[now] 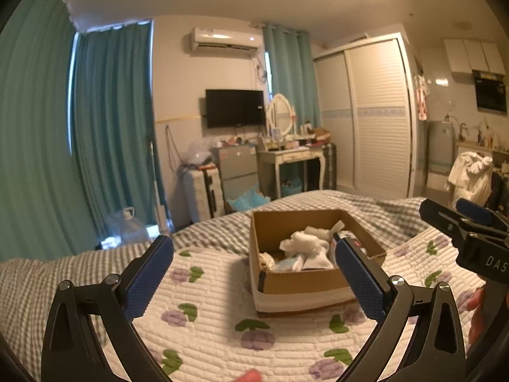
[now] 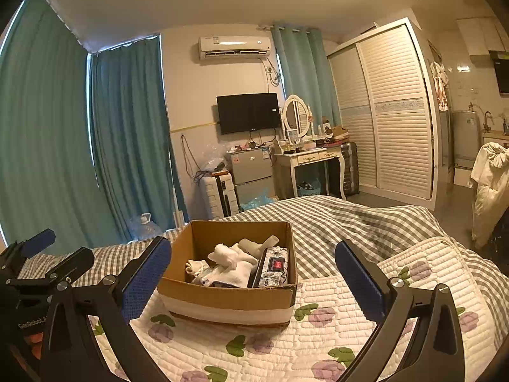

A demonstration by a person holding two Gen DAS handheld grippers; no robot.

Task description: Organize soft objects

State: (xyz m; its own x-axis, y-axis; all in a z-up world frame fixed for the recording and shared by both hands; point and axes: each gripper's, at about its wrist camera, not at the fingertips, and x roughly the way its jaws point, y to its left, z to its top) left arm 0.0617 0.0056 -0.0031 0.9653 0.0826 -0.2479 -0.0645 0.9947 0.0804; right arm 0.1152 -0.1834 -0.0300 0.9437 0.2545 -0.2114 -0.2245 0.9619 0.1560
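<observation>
An open cardboard box (image 1: pixel 299 281) (image 2: pixel 222 296) sits on the flowered quilt (image 1: pixel 206 312) (image 2: pixel 318 334). It holds white socks or cloths (image 1: pixel 307 242) (image 2: pixel 232 256) and a printed wet-wipe pack (image 2: pixel 273 269). My left gripper (image 1: pixel 254 273) is open and empty, just short of the box, its right finger level with the box's right wall. My right gripper (image 2: pixel 253 278) is open and empty, in front of the box. The right gripper also shows at the right edge of the left wrist view (image 1: pixel 467 229), and the left gripper at the left edge of the right wrist view (image 2: pixel 44 261).
A grey checked bedspread (image 2: pixel 350 222) lies beyond the quilt. Past the bed's foot stand a suitcase (image 2: pixel 219 195), a small fridge (image 2: pixel 253 175), a dressing table (image 2: pixel 315 159) and a wardrobe (image 2: pixel 391 111). Teal curtains (image 1: pixel 105 127) hang at left.
</observation>
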